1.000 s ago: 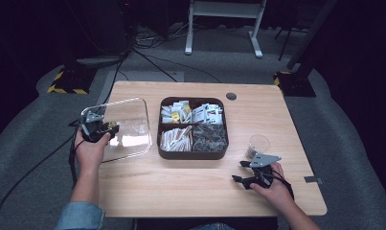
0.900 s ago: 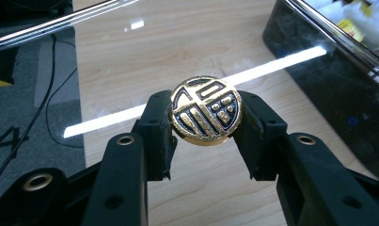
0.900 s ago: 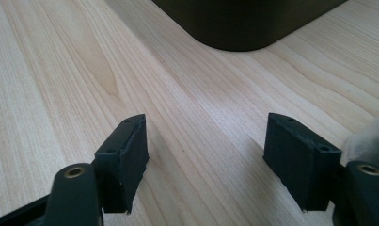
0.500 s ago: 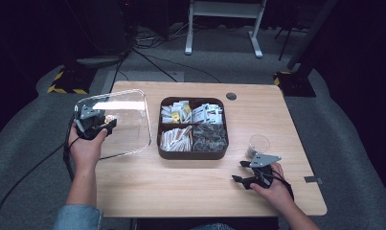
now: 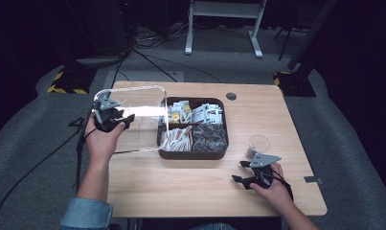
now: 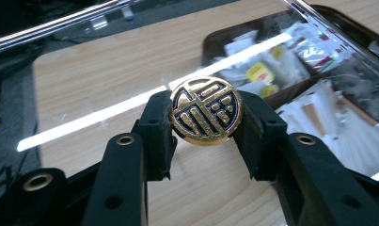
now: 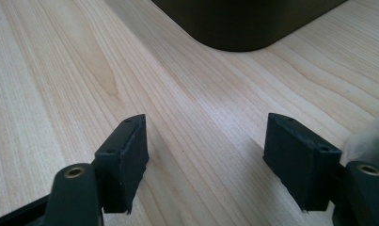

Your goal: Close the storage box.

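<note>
My left gripper (image 5: 127, 119) is shut on the round gold-and-navy knob (image 6: 206, 110) of a clear lid (image 5: 133, 101). It holds the lid tilted above the table's left side, with the lid's right edge over the left rim of the dark compartment tray (image 5: 193, 155). Through the lid I see the tray's packets (image 6: 276, 61). Near the front right of the table my right gripper (image 5: 238, 171) stands open with bare wood between its fingers (image 7: 123, 162). The tray's corner (image 7: 243, 23) lies ahead of it.
A small clear cup (image 5: 258, 143) stands just beyond the right gripper, and its edge (image 7: 371, 134) shows beside the right finger. The tray holds several packets and sticks in its compartments. A round cable hole (image 5: 231, 96) sits near the table's back edge.
The clear lid has risen off the table's left side and moved right toward the tray, tilted, in my left gripper. The right gripper has stayed put.
</note>
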`<state>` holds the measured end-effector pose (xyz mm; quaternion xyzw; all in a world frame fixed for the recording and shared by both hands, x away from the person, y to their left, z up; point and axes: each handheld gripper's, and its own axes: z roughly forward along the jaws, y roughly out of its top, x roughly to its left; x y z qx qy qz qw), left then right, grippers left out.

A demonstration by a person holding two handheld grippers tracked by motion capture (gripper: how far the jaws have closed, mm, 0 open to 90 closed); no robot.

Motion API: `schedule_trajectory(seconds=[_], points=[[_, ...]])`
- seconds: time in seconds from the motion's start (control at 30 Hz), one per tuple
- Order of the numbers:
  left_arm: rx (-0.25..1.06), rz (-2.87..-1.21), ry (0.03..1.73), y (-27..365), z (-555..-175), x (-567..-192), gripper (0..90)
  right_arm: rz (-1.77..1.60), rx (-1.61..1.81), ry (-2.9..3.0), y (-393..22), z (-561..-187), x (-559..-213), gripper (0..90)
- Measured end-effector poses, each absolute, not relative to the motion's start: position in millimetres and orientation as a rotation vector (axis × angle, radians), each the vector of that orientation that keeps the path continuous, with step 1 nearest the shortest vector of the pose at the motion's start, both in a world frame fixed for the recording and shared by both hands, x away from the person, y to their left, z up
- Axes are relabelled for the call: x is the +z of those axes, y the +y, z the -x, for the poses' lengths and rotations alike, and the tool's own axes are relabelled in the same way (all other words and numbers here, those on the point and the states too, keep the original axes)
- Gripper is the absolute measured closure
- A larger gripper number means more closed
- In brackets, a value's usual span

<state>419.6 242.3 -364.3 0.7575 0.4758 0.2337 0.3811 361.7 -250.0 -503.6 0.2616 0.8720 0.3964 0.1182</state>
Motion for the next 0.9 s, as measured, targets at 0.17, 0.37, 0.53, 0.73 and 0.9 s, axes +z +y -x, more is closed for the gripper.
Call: schedule_trajectory(seconds=[0.17, 0.37, 0.53, 0.73, 0.9], points=[[0.568, -1.958, 1.157, 212.3, -427.0, -358.9, 58.5, -0.765, 1.160, 2.551, -250.0, -361.7, -503.6, 31.0], [0.535, -1.974, 1.129, 178.8, -436.1, -356.2, 58.5, -0.765, 1.160, 2.551, -250.0, -361.7, -503.6, 31.0], [0.507, -1.970, 1.125, 154.9, -443.1, -354.8, 58.5, -0.762, 1.158, 2.553, -250.1, -361.9, -503.6, 31.0], [0.477, -1.971, 1.122, 128.9, -450.5, -354.6, 58.5, -0.762, 1.158, 2.553, -250.0, -361.9, -503.6, 31.0], [0.484, -1.996, 1.110, 109.3, -456.7, -355.8, 58.5, -0.764, 1.157, 2.552, -249.7, -361.9, -503.6, 31.0]])
